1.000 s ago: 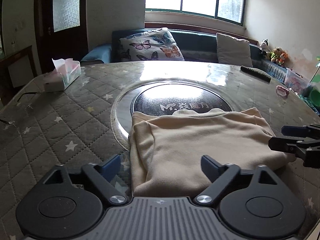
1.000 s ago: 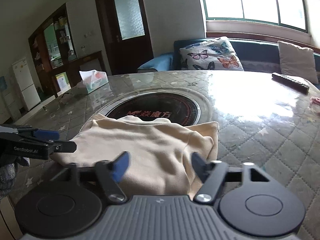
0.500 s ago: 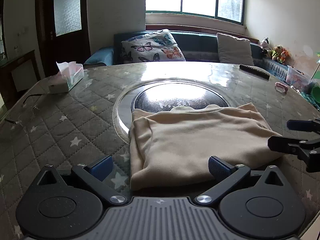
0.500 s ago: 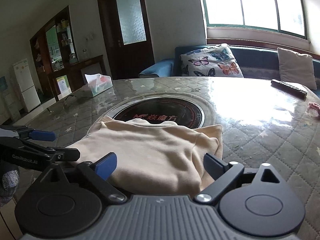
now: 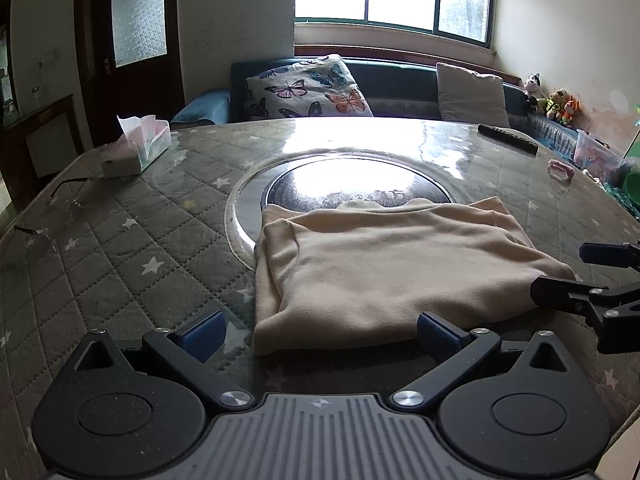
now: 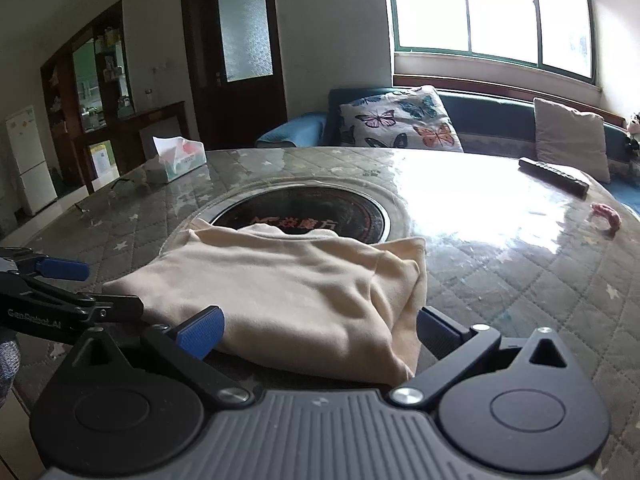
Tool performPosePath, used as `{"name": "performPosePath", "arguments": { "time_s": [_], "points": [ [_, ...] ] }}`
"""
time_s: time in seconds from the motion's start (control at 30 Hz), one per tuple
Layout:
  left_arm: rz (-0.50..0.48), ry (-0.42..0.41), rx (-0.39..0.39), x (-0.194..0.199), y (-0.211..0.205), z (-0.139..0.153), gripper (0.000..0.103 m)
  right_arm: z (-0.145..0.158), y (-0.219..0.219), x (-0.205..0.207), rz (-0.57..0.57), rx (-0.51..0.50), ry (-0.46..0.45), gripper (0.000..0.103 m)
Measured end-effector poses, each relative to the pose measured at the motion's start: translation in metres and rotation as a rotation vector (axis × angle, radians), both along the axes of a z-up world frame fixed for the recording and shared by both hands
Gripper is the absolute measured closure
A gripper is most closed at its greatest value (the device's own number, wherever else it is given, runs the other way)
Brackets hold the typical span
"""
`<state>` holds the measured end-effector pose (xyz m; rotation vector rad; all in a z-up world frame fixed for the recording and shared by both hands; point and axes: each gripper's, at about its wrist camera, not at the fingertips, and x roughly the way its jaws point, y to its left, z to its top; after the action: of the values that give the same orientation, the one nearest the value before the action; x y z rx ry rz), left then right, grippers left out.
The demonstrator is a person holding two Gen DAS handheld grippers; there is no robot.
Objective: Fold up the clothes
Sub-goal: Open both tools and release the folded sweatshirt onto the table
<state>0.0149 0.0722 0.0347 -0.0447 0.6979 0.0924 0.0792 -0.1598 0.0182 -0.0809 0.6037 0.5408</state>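
1. Left tool (image 5: 318, 326): spread wide, gripping nothing, just short of the near hem.
2. Cream garment (image 5: 384, 264): folded flat mid-bench (image 5: 120, 248), far edge over the dark round inset (image 5: 352, 184). Looks soft, light, floppy, maybe slippery on that glossy top; best pinched at corners or the folded edge.
3. Right tool (image 6: 320, 326): also wide open, empty.
4. Readable: "GenRobot.AI" on the left tool in the right view; inset logo partly hidden.

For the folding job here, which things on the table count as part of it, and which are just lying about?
Part of the job:
- cream garment, folded on the table
- left gripper, open
- right gripper, open

Lying about:
- tissue box
- eyeglasses
- remote control
- small pink item
- round cooktop set in the table
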Motion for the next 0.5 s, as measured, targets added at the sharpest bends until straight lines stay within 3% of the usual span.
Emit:
{"name": "performPosePath", "arguments": {
  "time_s": [0.5],
  "points": [
    [0.043, 0.006, -0.024, -0.009, 0.009, -0.001, 0.0, -0.001, 0.003, -0.008, 0.02, -0.016, -0.002, 0.0]
  ]
}}
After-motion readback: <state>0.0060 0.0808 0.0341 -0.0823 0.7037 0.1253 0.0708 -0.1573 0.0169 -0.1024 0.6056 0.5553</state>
